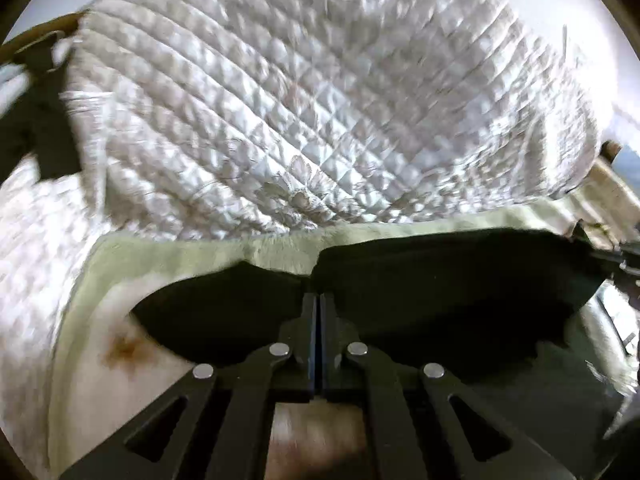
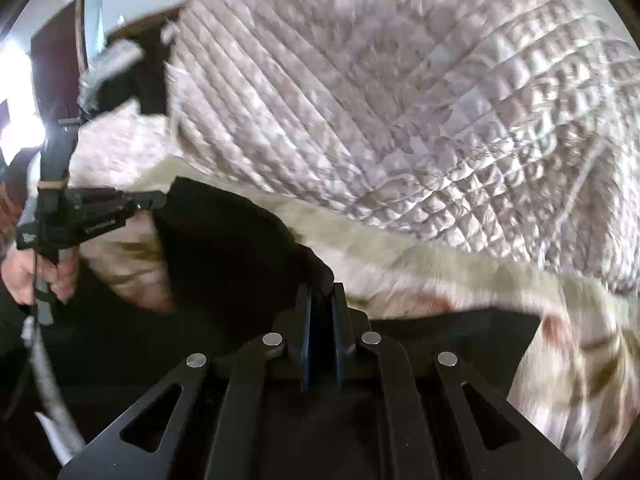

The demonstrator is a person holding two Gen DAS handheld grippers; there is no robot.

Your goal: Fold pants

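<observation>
While two grippers, left gripper (image 1: pixel 319 300) and right gripper (image 2: pixel 322 292), lift one pants (image 1: pixel 440 280), jaws apparently pinching fabric.

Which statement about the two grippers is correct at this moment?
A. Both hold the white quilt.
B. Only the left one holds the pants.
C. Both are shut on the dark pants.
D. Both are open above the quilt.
C: the left gripper has its fingers pressed together on the edge of the dark pants, and the right gripper pinches the same dark cloth between its fingers, above the quilt.
</observation>
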